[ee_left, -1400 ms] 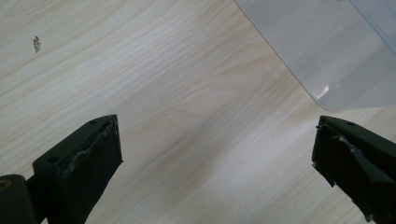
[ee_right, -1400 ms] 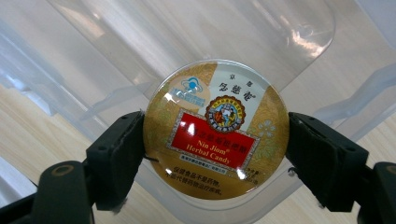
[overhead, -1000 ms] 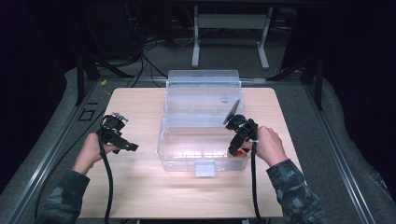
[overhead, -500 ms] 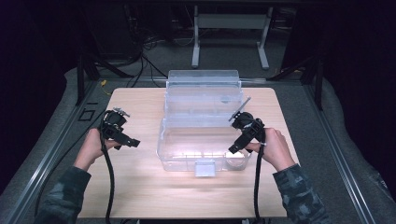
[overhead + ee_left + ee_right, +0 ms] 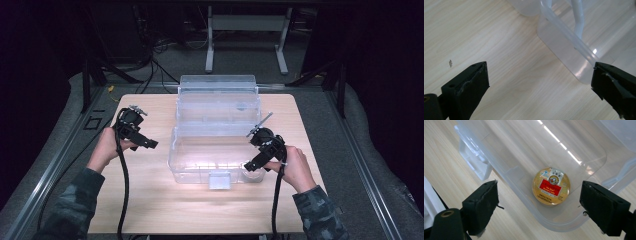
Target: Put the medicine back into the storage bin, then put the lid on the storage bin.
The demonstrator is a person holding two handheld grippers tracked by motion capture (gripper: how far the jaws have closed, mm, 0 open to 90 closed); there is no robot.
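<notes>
small round tin (image 5: 551, 186) in the clear box (image 5: 200, 165) on the bench (image 5: 150, 200): light, rigid, slick; grip across its rim; right gripper (image 5: 539, 205) and left gripper (image 5: 539, 82) jaws wide, empty.

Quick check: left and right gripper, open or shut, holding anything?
Left gripper: open, holding nothing, beside the clear box.
Right gripper: open, holding nothing; the round tin lies in the box beyond its jaws.

You're in a lab: dark room, wooden table (image 5: 150, 210), cables (image 5: 150, 65) and a metal stand (image 5: 245, 30) at top.
</notes>
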